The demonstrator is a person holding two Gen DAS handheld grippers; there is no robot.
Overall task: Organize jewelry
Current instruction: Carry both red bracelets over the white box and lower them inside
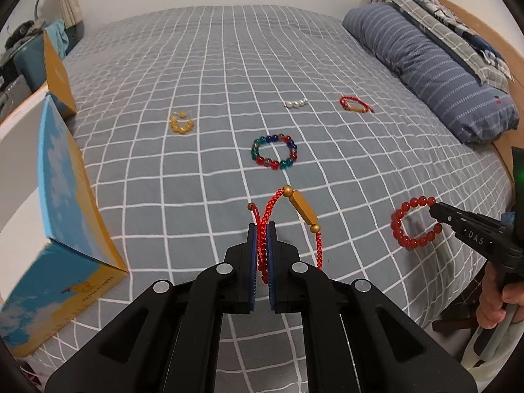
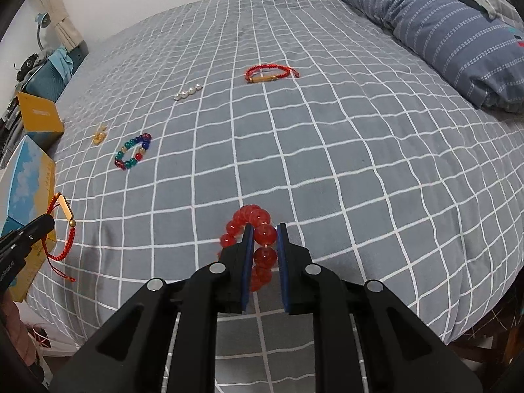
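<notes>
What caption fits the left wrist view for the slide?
Left tool grips a red braided cord bracelet with gold tube bead above the grey checked bedspread; right tool holds a red round-bead bracelet.

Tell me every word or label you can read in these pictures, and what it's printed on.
"DAS": white letters on the black finger of the right gripper, seen from the left wrist.
Small dark print on the blue and yellow box: too blurred to read.
Pale print on the left gripper: too small to read.

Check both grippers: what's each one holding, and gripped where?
The left gripper pinches the red cord bracelet by its braided cord, gold tube bead free. The right gripper clamps the red bead bracelet on beads of its loop.
</notes>
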